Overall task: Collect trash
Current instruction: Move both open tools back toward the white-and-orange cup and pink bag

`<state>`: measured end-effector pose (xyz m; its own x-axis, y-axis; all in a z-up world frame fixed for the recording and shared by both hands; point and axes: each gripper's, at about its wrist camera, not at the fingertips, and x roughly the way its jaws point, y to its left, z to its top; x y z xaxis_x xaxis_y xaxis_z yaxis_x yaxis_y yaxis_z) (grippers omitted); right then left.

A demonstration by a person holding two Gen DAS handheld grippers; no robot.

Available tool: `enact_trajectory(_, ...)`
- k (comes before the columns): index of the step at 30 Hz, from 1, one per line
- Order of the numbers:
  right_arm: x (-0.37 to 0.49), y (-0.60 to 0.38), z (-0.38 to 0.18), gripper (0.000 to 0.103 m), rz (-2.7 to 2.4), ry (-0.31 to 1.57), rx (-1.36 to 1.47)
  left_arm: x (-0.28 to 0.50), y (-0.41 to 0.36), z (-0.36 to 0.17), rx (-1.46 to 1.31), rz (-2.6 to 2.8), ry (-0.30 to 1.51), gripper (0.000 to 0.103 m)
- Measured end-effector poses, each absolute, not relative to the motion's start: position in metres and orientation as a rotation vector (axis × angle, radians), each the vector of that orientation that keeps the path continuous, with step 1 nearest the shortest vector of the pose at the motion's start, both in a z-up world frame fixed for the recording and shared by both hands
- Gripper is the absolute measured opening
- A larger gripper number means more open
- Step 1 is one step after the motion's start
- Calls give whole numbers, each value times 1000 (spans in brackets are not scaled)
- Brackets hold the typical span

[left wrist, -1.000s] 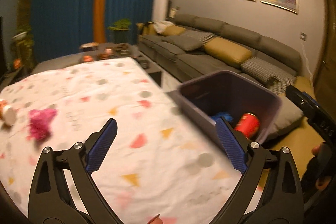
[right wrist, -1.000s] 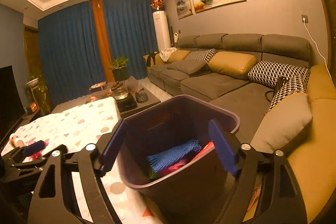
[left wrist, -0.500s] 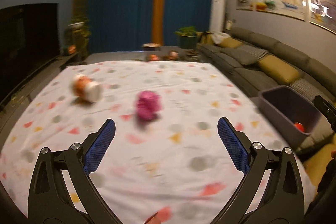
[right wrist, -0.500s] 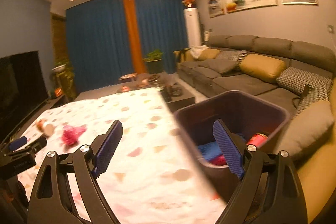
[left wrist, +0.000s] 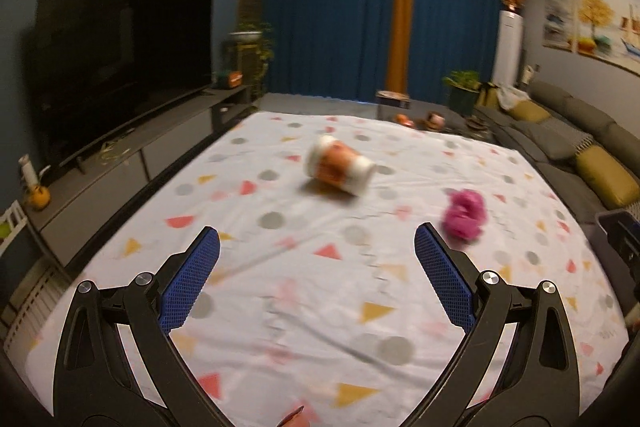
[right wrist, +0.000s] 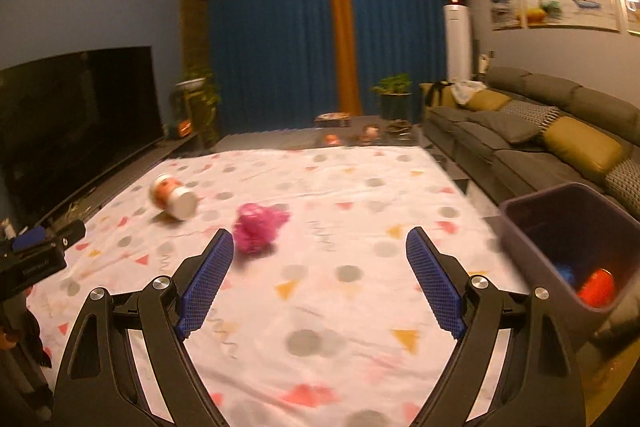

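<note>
1. Pointing both grippers forward and a little downward over the cloth; I see each pair of blue pads from behind.
2. Left gripper: jaws spread wide, nothing between them, only patterned cloth below.
3. Right gripper: jaws likewise wide apart and empty.
4. Cup, orange and white, lies on its side on the cloth, ahead of the left gripper and apart from it. In the right view it lies far to the left.
5. Pink wad sits on the cloth just beyond the right gripper's left finger, not touching it. In the left view it lies near the right finger's tip.
6. Bin stands off the cloth's right edge, in front of the sofa. Inside I make out a red can and something blue.
7. Bin is cut by the right frame edge; in the left view only a corner shows.
8. Both trash items are motion-blurred; I cannot read the cup's print or tell what the wad is made of.
9. Left gripper's body shows at the left edge of the right view, partly cut off.
</note>
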<state>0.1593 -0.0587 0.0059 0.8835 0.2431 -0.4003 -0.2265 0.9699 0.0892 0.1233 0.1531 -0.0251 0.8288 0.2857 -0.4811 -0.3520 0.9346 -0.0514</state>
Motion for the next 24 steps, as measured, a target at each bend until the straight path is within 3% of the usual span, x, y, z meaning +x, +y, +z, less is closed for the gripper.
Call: enact_trajectory(24, 253, 29, -34, 85, 296, 586, -12, 177, 211, -29, -177, 328, 497, 96)
